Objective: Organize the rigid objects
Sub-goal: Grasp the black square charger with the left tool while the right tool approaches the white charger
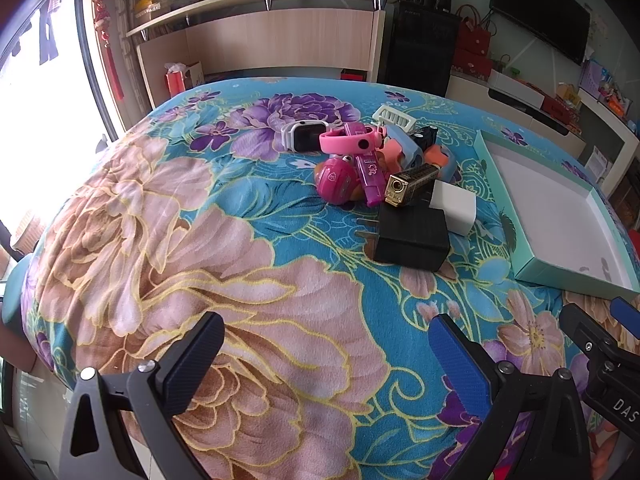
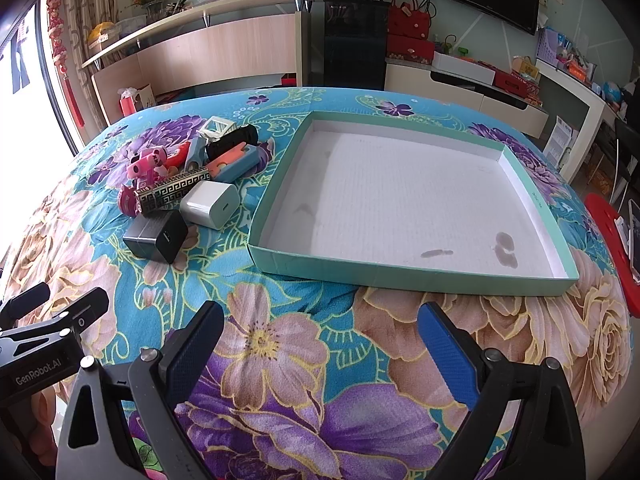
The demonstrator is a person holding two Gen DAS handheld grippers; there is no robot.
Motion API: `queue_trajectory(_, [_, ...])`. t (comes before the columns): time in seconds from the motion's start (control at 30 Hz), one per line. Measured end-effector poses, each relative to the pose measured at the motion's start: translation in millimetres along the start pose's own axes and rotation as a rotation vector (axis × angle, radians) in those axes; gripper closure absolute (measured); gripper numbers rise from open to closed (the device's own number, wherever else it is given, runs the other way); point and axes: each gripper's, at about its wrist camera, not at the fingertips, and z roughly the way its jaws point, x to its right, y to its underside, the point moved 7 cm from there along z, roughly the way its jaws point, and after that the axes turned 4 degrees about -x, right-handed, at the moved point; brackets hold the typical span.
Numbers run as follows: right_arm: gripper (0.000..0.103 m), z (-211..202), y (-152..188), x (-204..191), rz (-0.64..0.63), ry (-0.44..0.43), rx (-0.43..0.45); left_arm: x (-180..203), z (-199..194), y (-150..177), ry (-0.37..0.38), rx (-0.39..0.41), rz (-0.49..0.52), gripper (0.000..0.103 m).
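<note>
Toys (image 1: 360, 156) and chargers (image 1: 412, 240) lie in a heap on the flowered cloth (image 1: 240, 280), just left of the tray (image 2: 400, 276). Both grippers, left (image 1: 328, 348) and right (image 2: 320, 336), hover near, jaws wide apart, holding nothing.

Lying spread over the whole surface: a floral blanket (image 2: 280, 344) in teal, pink and purple. Sitting toward the right edge, a shallow mint-green box lid (image 2: 400, 276) with a stained white inside, holding nothing. Resting just left of it, a black charger (image 1: 412, 238) touching a white charger (image 1: 454, 206), and behind these a heap of watches and small toys (image 1: 360, 152).
</note>
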Motion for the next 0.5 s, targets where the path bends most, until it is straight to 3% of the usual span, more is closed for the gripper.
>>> queue_trajectory(0.37, [0.006, -1, -1, -2, -0.005, -0.001, -0.003, -3, 0, -3, 0.006, -0.019, -0.009, 0.0])
queue_trajectory(0.5, [0.006, -10, -17, -5, -0.015, -0.005, 0.033, -11, -4, -29, -0.032, 0.0, 0.025, 0.0])
